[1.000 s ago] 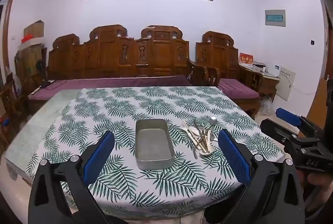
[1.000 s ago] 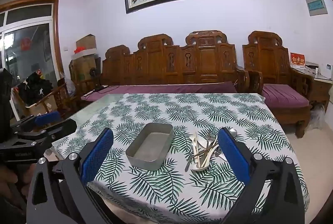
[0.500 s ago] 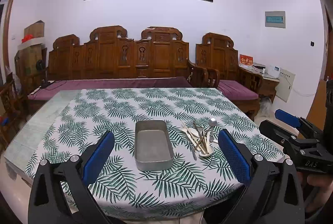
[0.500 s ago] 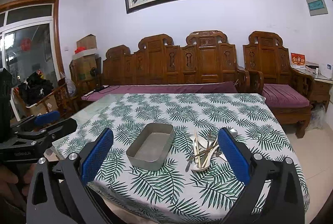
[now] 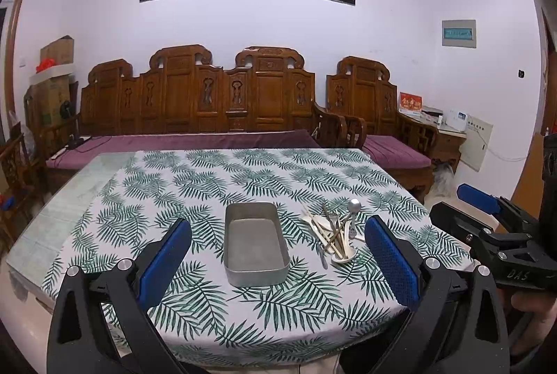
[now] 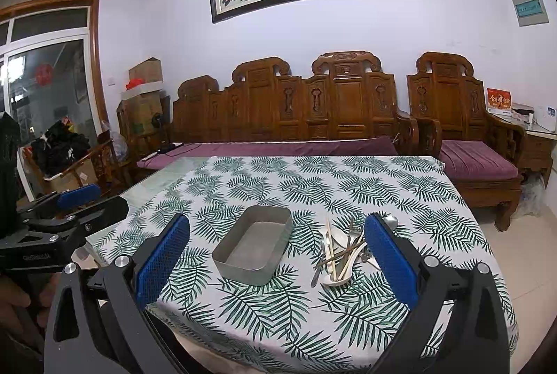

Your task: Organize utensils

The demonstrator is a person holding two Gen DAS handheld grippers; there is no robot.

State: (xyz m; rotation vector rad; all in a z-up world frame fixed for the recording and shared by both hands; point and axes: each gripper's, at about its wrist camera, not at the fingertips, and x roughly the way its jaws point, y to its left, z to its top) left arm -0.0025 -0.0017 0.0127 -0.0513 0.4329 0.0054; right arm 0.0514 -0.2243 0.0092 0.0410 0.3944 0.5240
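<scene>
Lying in a loose heap on the leaf-print tablecloth (image 5: 195, 186), the utensils (image 5: 334, 231) sit just right of a rectangular metal tray (image 5: 256, 243), near the table's front half. Tray: dull grey metal, rounded corners, low straight walls, nothing inside. Its long axis runs away from the left wrist camera, toward the carved wooden bench (image 5: 198, 95) at the wall; in the right wrist view the same tray (image 6: 254, 243) reads skewed, far end tipped rightward.

Utensil pile: pale, slender chopstick-like sticks, a white ceramic-looking spoon (image 6: 339, 273) with its bowl nearest the camera, a metal fork (image 6: 351, 228) and a round-bowled metal spoon (image 5: 354, 205) at the far end. Most pieces lie lengthwise roughly parallel to the tray, a few crossing the others at a slant. Exact count of pieces cannot be told.

Left gripper (image 5: 278, 257): black frame, blue textured pads, jaws spread wide, holding nothing, hovering at the near table edge with tray between its fingers in view. Right gripper (image 6: 276, 257): same build, jaws likewise wide apart and empty, the pile just inside its right finger (image 6: 390, 255). Each tool shows at the edge of the other's camera, held by a hand (image 5: 532, 304).

Cloth: white with green fern fronds, draped over a pale stone-like tabletop (image 5: 52, 217).
</scene>
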